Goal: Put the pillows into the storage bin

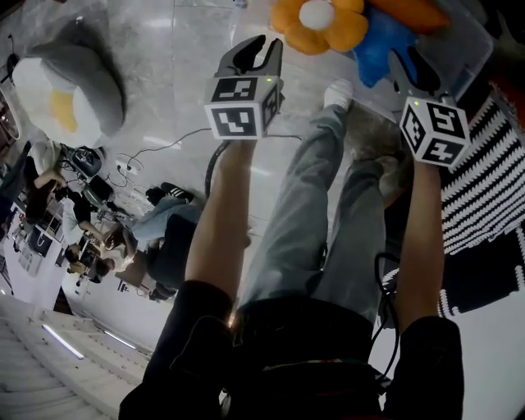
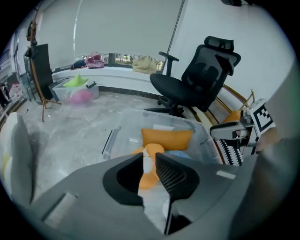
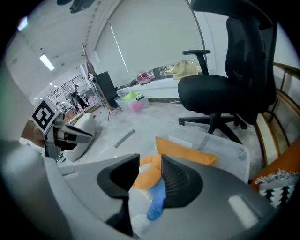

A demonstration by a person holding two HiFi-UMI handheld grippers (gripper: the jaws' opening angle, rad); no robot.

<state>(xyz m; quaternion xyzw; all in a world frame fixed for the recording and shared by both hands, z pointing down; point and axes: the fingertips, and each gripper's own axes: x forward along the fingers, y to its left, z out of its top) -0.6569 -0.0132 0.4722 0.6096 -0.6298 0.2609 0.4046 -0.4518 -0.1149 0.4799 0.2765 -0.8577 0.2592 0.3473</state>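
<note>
Head view has the person's 2 arms stretched out over the pale floor point(image 1: 164, 49), 1 tool in each hand. On that side the left gripper point(image 1: 257, 47) hangs over bare floor near the clear storage bin point(image 1: 469, 43). Its jaws are a little apart with nothing pinched in them, and in the left gripper view you just see pillows through the gap. Over on the other side, the right gripper point(image 1: 413, 64) sits right at the bin's near edge, jaws loosened with a clear gap, not gripping anything either.

Inside the bin there's a flower pillow point(image 1: 321, 25) with orange petals and a white middle, a blue plush piece point(image 1: 381, 45) lying against it (can't tell if it's part of the flower), and a flat orange pillow point(image 2: 167, 139) toward the far side.

1 more, a grey and white pillow point(image 1: 70, 86) with a yellow patch, lies on the floor well apart from the bin, out past the left gripper. A black office chair point(image 2: 201, 77) stands just behind the bin. Some black-and-white patterned fabric point(image 1: 484, 176) lies beside the bin on the right gripper's side.
</note>
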